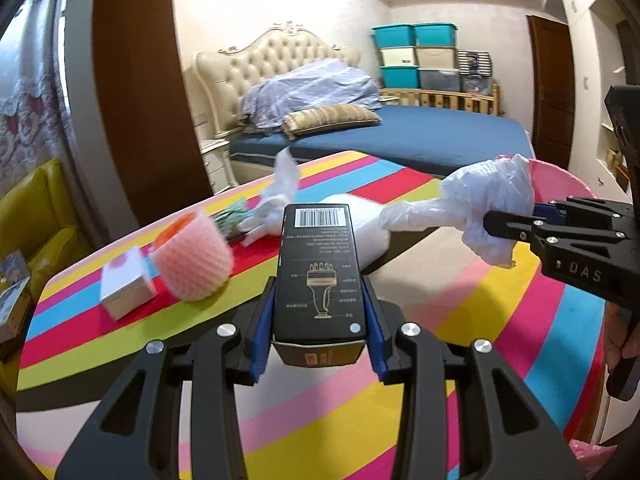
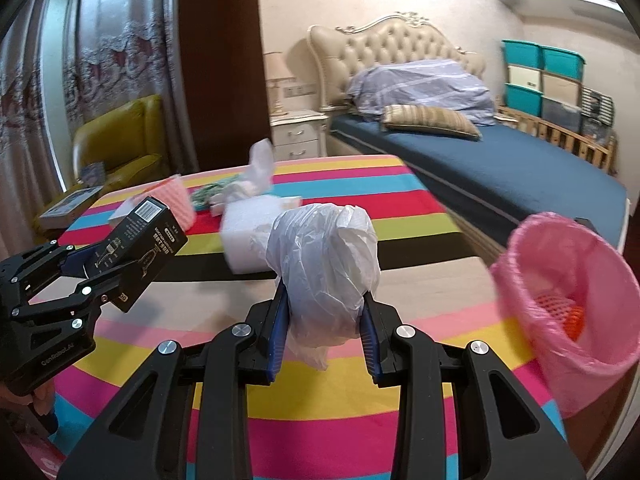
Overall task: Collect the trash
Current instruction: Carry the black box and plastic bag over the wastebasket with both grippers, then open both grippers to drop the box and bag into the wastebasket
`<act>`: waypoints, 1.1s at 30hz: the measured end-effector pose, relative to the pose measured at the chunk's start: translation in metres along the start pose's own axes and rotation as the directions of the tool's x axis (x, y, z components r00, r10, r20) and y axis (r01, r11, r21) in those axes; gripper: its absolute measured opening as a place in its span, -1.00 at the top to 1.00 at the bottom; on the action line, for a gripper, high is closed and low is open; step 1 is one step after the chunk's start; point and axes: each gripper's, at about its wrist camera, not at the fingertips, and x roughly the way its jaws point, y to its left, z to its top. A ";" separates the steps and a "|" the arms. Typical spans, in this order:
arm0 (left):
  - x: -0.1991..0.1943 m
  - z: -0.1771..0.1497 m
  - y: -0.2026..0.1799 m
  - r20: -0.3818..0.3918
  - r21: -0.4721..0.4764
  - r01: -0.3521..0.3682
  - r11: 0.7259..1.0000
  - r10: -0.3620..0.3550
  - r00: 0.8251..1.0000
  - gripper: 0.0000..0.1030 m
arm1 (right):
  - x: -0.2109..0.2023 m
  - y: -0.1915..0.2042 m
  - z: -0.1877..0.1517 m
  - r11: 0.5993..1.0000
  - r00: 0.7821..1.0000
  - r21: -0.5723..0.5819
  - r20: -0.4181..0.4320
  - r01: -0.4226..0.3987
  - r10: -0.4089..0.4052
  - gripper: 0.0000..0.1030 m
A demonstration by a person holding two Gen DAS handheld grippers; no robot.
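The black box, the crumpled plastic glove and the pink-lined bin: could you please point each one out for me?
black box (image 1: 319,276): left wrist view, on its printed top face.
crumpled plastic glove (image 2: 324,264): right wrist view, on the bunched middle.
pink-lined bin (image 2: 532,280): right wrist view, on its outer wall.

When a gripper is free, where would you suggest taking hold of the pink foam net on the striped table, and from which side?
Grip the pink foam net across its middle, squeezing the soft walls from both sides. It lies on its side on the table, its open end seemingly facing away, so come from above. A small white box sits close on its left, so set the fingers front and back rather than left and right.
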 end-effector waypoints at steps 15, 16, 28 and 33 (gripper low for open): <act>0.027 0.055 -0.077 0.057 0.110 0.212 0.971 -0.219 0.974 0.26 | -0.055 -0.110 -0.004 0.958 0.961 0.147 0.086 0.247 -0.261 0.37; 0.029 0.059 -0.083 0.055 0.115 0.231 0.966 -0.238 0.970 0.26 | -0.059 -0.115 -0.004 0.952 0.956 0.150 0.087 0.267 -0.281 0.37; 0.085 0.112 -0.189 0.009 0.207 0.438 0.875 -0.449 0.893 0.25 | -0.080 -0.193 -0.032 0.883 0.909 0.259 0.044 0.391 -0.415 0.37; 0.116 0.132 -0.220 -0.035 0.182 0.498 0.848 -0.501 0.865 0.24 | -0.071 -0.215 -0.035 0.880 0.911 0.277 0.032 0.386 -0.410 0.36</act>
